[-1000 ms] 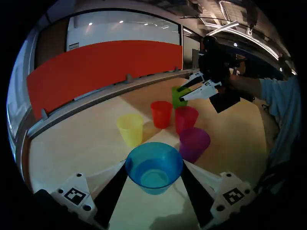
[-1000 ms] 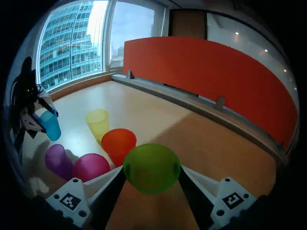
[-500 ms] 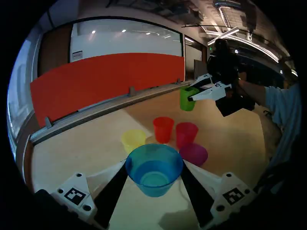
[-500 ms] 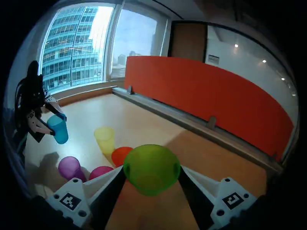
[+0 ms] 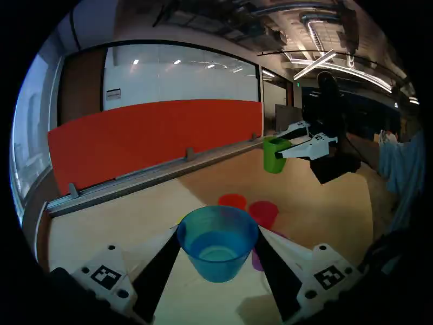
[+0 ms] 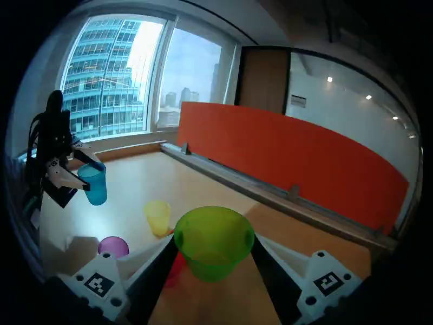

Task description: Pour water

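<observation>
My left gripper (image 5: pixel 217 250) is shut on a blue cup (image 5: pixel 217 246) that holds some water and stands upright, lifted above the table. My right gripper (image 6: pixel 214 255) is shut on a green cup (image 6: pixel 214 246), also upright and raised. In the left gripper view the green cup (image 5: pixel 275 154) hangs at the upper right in the right gripper (image 5: pixel 289 146). The right gripper view has the blue cup (image 6: pixel 95 183) at the left, held by the left gripper (image 6: pixel 81 176).
On the wooden table (image 5: pixel 119 227) below stand a red cup (image 5: pixel 233 199), a pink cup (image 5: pixel 263 209), a yellow cup (image 6: pixel 157 216) and a purple cup (image 6: pixel 113 246). An orange partition (image 5: pixel 157 132) lines the table's far edge. Large windows (image 6: pixel 103 81) are behind the left gripper.
Both grippers have risen with their cups. The cups on the table now sit lower and smaller in both views, and the red and pink ones are partly hidden behind the held cups.
</observation>
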Demonstrator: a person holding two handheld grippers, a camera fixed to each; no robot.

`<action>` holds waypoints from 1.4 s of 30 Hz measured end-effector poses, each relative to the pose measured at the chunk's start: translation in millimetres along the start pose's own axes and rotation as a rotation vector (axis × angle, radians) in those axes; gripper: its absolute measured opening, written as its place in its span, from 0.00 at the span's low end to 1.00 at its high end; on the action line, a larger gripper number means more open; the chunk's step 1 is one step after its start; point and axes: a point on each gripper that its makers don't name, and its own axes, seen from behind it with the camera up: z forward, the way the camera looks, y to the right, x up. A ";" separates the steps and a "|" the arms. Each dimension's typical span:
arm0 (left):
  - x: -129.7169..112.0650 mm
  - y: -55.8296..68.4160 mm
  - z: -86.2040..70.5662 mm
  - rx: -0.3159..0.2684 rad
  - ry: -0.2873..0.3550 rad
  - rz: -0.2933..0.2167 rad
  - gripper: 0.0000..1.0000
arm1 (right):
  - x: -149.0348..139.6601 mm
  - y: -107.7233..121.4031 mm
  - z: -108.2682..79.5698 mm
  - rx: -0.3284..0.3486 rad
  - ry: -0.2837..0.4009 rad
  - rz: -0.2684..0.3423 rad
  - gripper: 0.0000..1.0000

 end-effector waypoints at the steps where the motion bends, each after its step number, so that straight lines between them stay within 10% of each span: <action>1: 3.5 -0.2 -0.1 0.001 0.008 -0.001 0.88 | 2.3 -1.2 -1.4 0.000 0.008 0.002 0.93; 26: 49.8 4.7 -2.6 -0.007 0.114 0.007 0.88 | 52.8 -23.9 -29.2 -0.006 0.245 0.017 0.93; 42: 70.7 8.1 -8.0 -0.013 0.155 0.050 0.88 | 64.4 -38.1 -32.0 0.025 0.277 0.023 0.92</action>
